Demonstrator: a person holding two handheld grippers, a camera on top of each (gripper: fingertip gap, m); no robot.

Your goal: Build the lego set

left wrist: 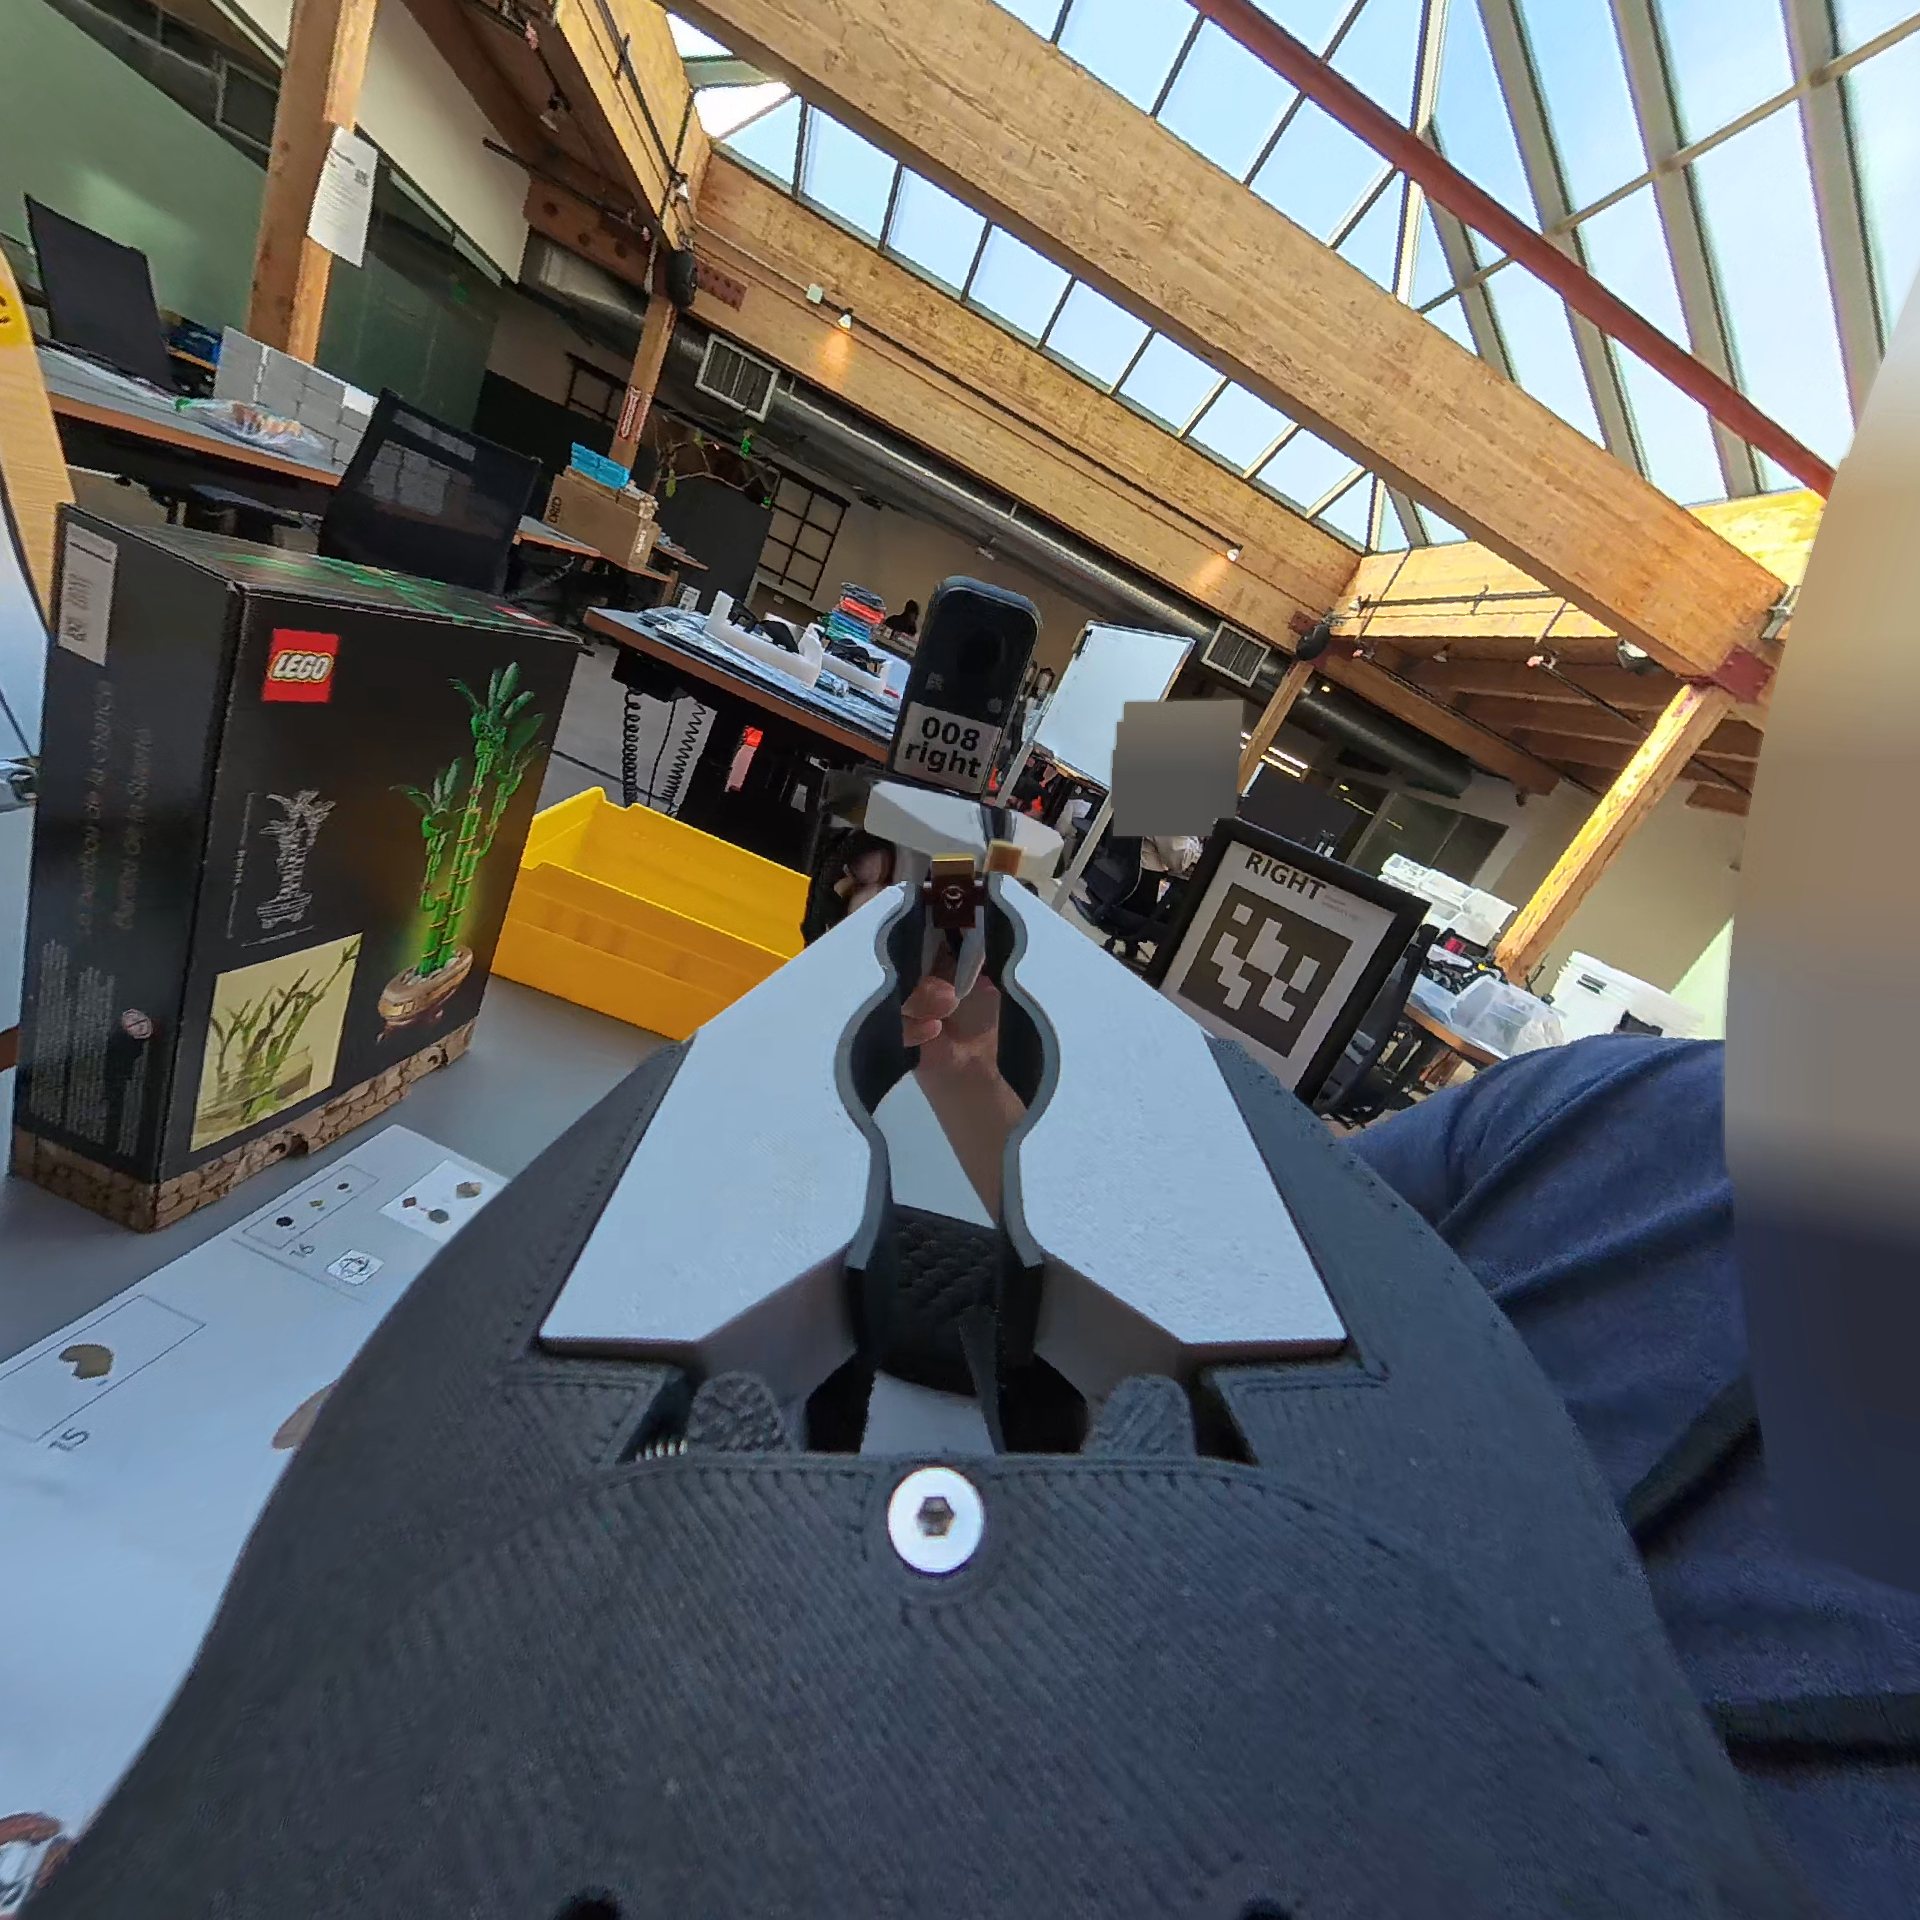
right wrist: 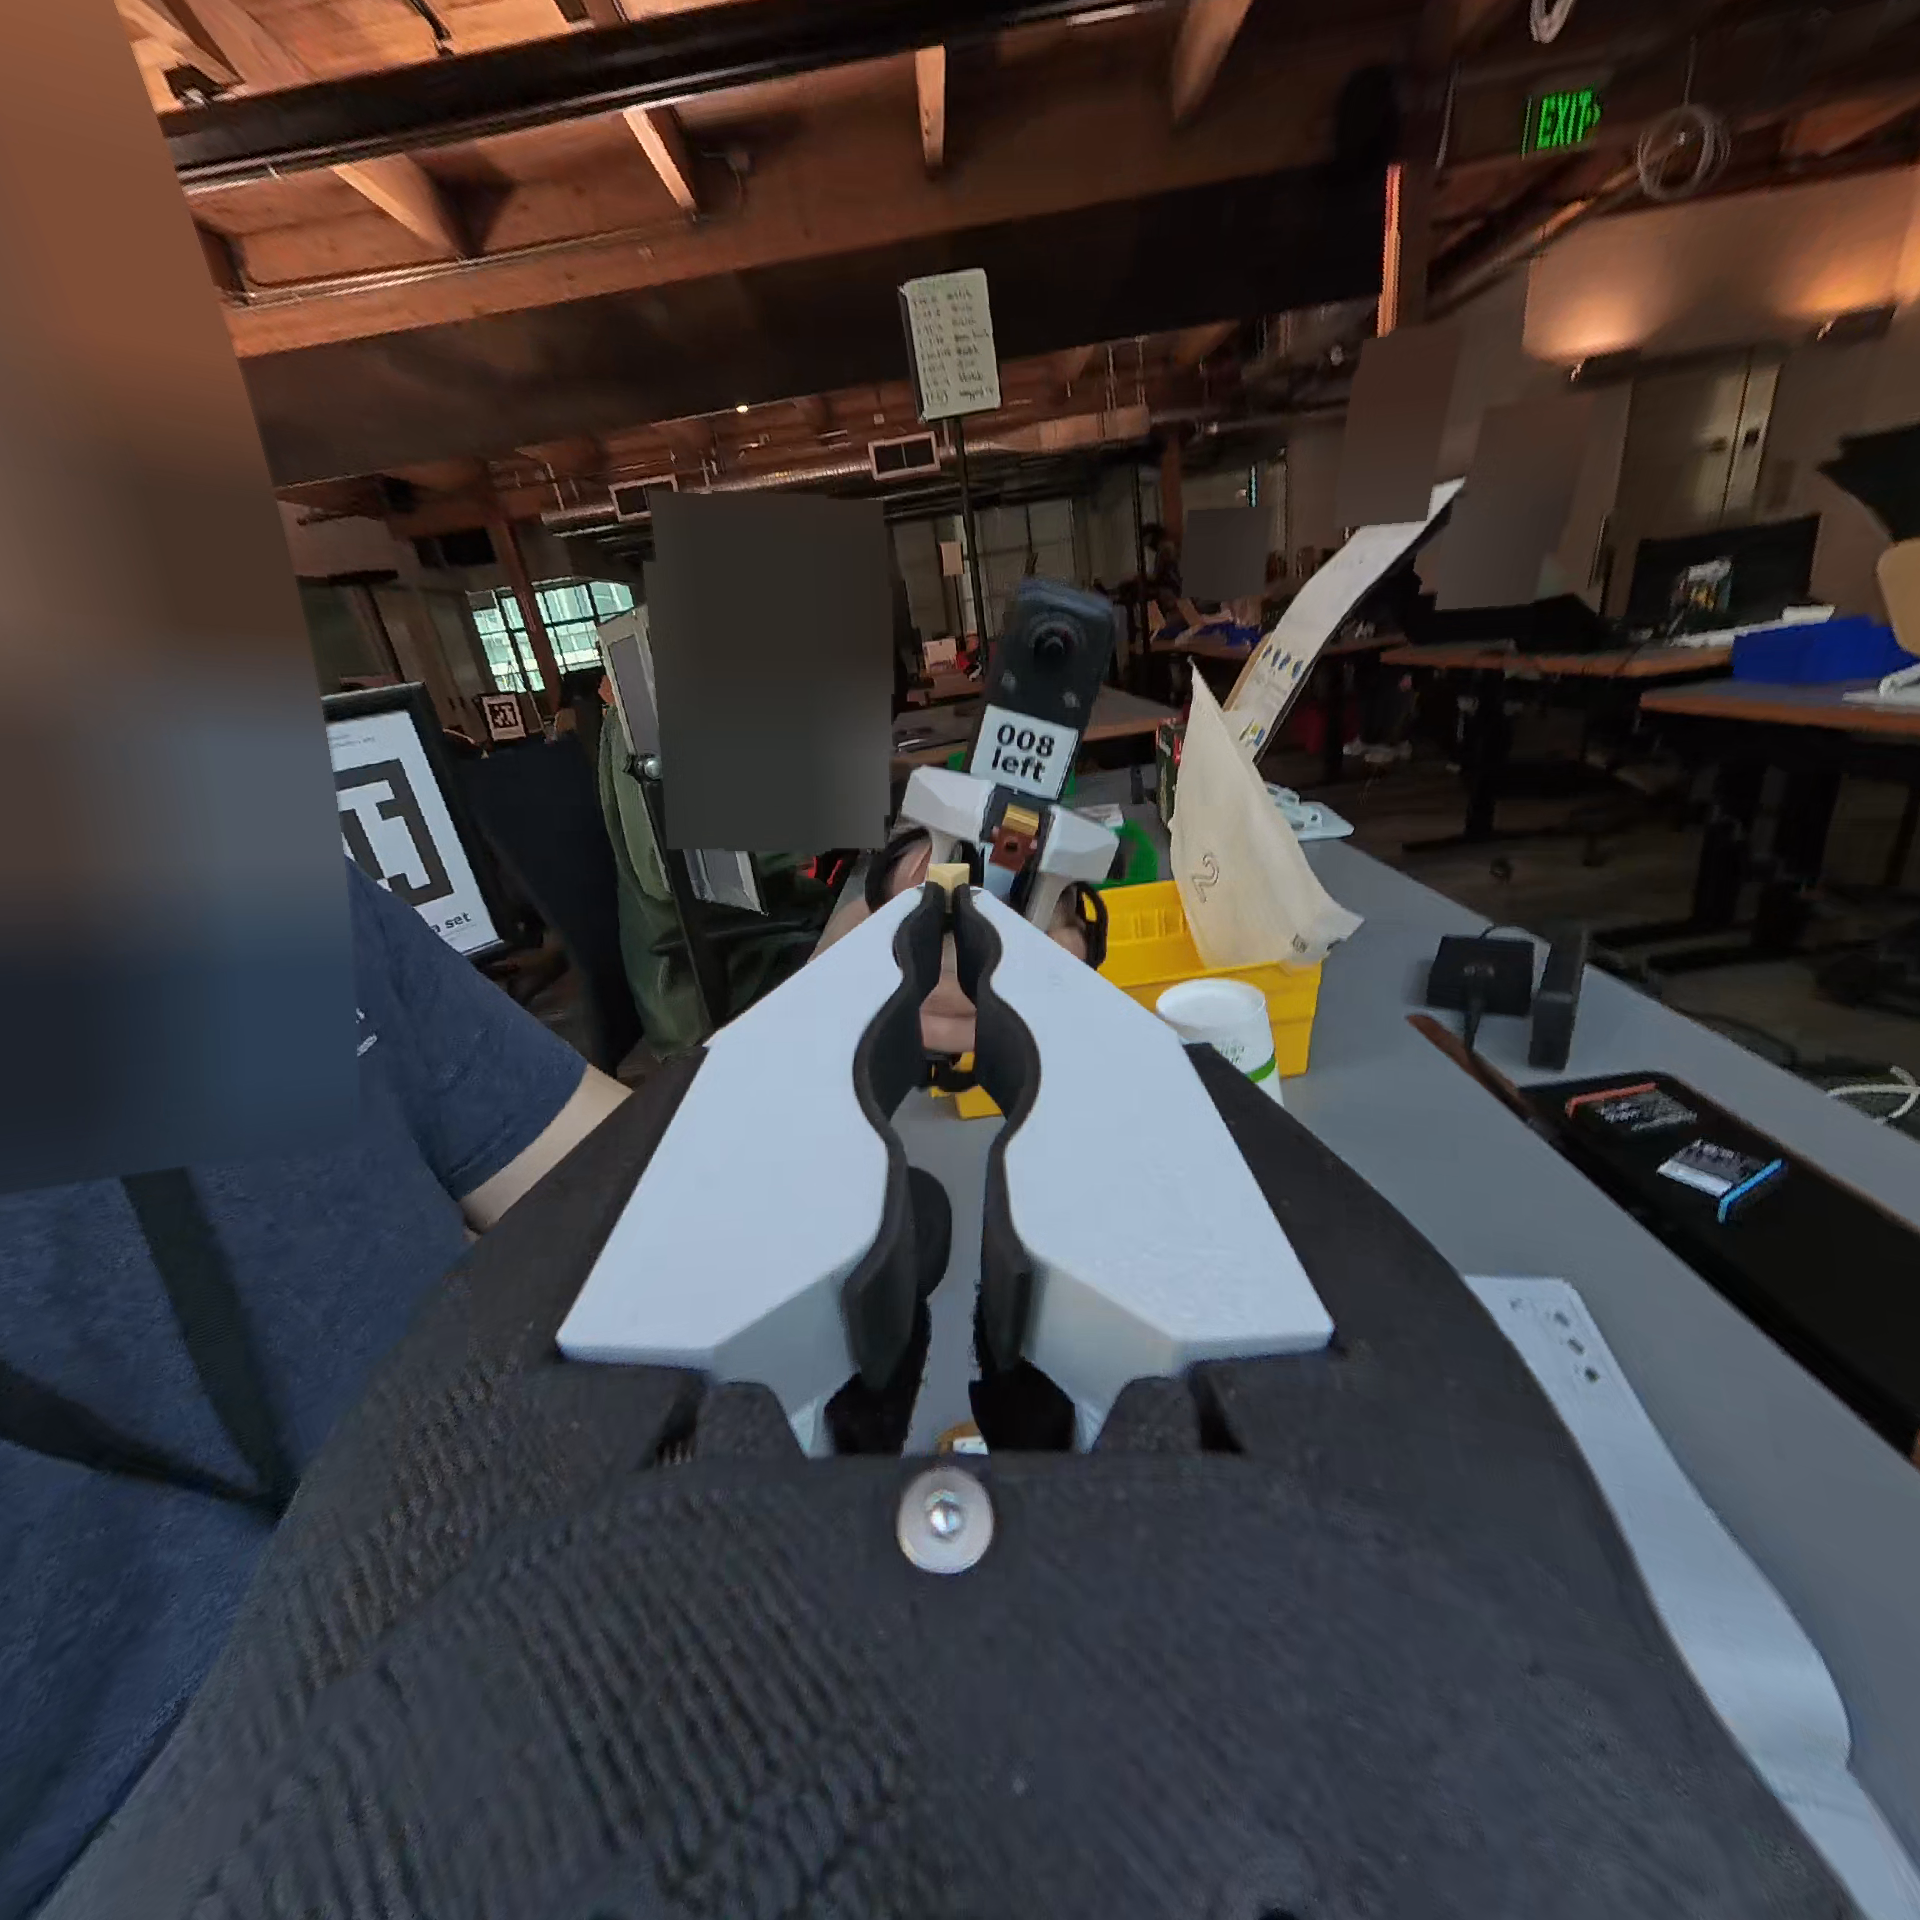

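Lego pieces sit pinched in both tongs: left tongs (left wrist: 953, 902) grip a dark red-brown piece (left wrist: 951, 906), right tongs (right wrist: 949, 896) a tan brick (right wrist: 950, 875).

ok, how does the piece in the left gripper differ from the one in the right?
Colour: the left piece, in the left gripper, is reddish-brown with a tan top. The right piece, in the right gripper, is plain tan.
Size: the left piece looks larger than the right piece.
Both are pinched at the fingertips, facing each other, not yet joined.
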